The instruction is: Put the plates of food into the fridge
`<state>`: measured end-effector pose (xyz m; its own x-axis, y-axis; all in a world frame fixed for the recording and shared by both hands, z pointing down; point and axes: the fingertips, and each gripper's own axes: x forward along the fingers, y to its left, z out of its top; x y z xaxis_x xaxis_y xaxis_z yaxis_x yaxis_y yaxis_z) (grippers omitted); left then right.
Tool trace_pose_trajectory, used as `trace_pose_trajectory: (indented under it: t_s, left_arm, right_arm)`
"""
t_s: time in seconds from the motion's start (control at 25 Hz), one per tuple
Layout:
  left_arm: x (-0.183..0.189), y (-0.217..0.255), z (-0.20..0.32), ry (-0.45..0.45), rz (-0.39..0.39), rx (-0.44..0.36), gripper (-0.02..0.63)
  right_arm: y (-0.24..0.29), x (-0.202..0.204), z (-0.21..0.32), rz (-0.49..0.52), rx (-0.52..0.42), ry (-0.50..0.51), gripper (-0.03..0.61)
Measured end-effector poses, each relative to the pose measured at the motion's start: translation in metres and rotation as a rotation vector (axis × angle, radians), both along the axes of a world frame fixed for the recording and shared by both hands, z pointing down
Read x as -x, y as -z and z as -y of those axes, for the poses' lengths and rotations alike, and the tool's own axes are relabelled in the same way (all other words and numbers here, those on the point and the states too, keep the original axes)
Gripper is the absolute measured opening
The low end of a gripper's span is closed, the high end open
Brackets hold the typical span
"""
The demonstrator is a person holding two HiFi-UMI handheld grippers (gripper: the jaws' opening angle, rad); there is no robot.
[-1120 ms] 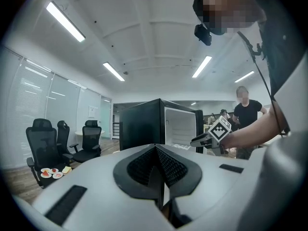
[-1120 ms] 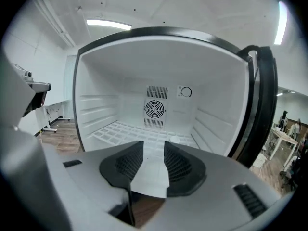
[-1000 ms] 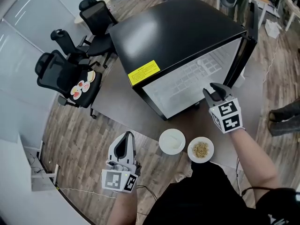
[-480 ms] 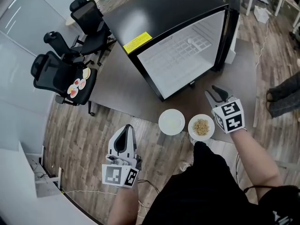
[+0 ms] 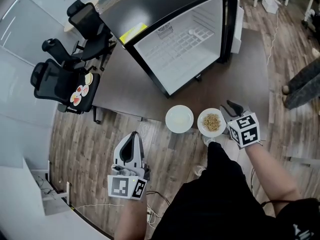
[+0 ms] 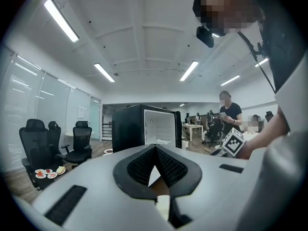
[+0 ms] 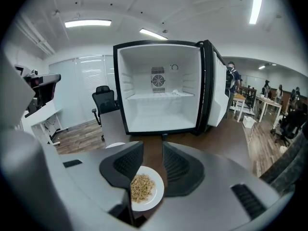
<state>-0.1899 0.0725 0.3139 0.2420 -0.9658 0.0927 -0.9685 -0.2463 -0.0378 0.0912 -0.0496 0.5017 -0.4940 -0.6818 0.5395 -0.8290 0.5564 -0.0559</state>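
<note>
A black box-shaped fridge (image 5: 150, 14) stands at the far side of the dark brown worktop (image 5: 130, 96). Its door (image 7: 219, 88) is swung open to the right, showing a white interior with a shelf and a round fan grille on the back wall. A yellow label (image 5: 132, 32) sits on its top, near the left front corner.

Two round white plates lie side by side at the near edge of the worktop, in front of the open fridge and well apart from it. The left one, a white plate with a pale surface (image 5: 179, 119), is close to but not touching the white plate heaped with tan grains (image 5: 212, 122) on its right.

The right claw (image 5: 231, 105) hangs just beside the grain plate, at its right rim, angled downward. In the right gripper view its jaws stand partly apart with a clear gap. The grain plate shows below and between them, but the pads do not press on it, so it has hold of nothing.

The left claw (image 5: 134, 135) is out over the wooden floor (image 5: 85, 149), to the near left of the worktop. It points level toward the fridge, its jaw tips meet, and nothing is between them.

To the far left, black office chairs (image 5: 55, 79) stand together, and one seat carries small dishes of red and yellow food (image 5: 80, 93).
</note>
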Motion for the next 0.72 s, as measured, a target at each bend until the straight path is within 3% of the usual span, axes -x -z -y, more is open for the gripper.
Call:
trace_pose_trajectory:
  t_s: [0.72]
  left_arm:
    - [-0.018, -0.027, -0.036, -0.016, 0.035, 0.031, 0.003]
  right_arm:
    - [-0.112, -0.002, -0.107, 0.129, 0.301, -0.099, 0.12]
